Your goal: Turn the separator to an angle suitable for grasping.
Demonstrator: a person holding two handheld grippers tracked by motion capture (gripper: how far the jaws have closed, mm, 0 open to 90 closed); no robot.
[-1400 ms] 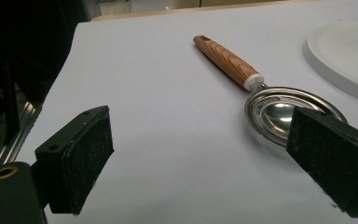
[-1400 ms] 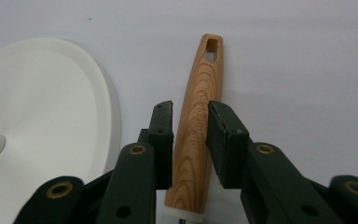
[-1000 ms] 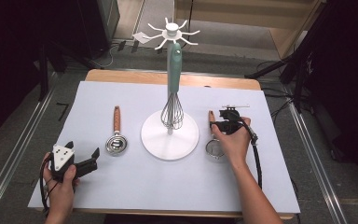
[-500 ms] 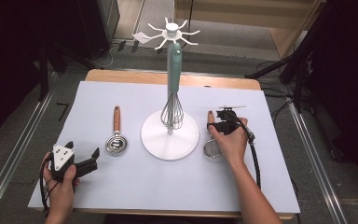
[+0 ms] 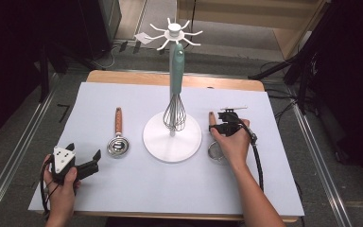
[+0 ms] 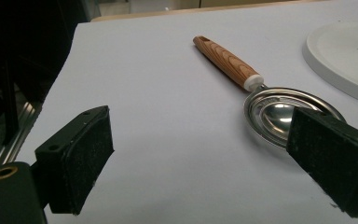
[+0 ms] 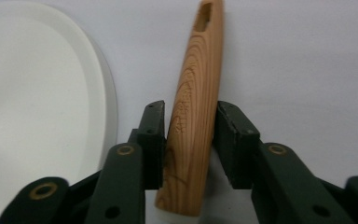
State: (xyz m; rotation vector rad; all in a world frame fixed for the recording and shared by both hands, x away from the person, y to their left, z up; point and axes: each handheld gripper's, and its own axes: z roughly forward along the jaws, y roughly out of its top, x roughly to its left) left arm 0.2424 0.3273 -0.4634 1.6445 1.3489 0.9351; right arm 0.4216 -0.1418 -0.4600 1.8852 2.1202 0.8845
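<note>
1. Since a moment ago, my hands are staying put; my right gripper (image 7: 189, 140) has just been closing on the strainer's wooden handle (image 7: 196, 107).
2. Its pads are flanking the handle closely, one touching; a full pinch I cannot tell. My left gripper (image 5: 82, 165) is resting spread wide near the scoop (image 6: 279, 109).
3. The strainer is lying on the white mat (image 5: 137, 189), just right of the stand (image 5: 172, 137); dark floor is surrounding the table.

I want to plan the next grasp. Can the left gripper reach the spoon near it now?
Probably yes. The left gripper is open, and only bare mat lies between it and the spoon, which lies flat just ahead.
</note>
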